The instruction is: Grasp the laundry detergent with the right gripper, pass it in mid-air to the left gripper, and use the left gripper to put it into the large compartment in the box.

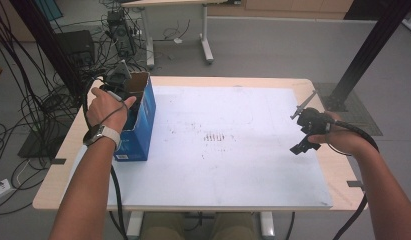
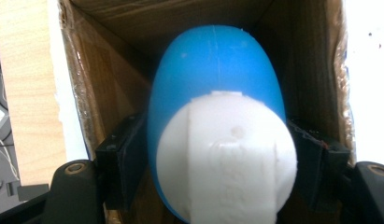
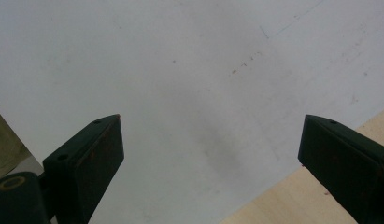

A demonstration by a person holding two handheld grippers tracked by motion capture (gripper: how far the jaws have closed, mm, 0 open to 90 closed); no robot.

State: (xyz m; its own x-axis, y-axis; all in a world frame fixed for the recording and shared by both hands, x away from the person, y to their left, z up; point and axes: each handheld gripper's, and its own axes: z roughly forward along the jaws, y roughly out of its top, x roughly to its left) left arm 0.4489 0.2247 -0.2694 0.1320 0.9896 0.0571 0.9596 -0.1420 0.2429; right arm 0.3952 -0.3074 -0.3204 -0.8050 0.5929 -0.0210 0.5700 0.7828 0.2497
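An open blue cardboard box (image 1: 143, 117) stands at the table's left side. My left gripper (image 1: 119, 80) reaches into its top. In the left gripper view a blue and white egg-shaped thing (image 2: 217, 116) sits clamped between the two black jaws, above the box's brown inside (image 2: 105, 42). My right gripper (image 1: 305, 135) hovers low over the white sheet (image 1: 228, 145) near the table's right edge. Its jaws stand wide apart over the white sheet (image 3: 189, 93), with nothing between them.
The wooden table's rim (image 1: 338, 165) shows around the white sheet. Black frame posts (image 1: 373, 45) rise at the back right and back left. Cables and equipment (image 1: 118, 30) lie on the floor behind the table, by another table's legs (image 1: 205, 40).
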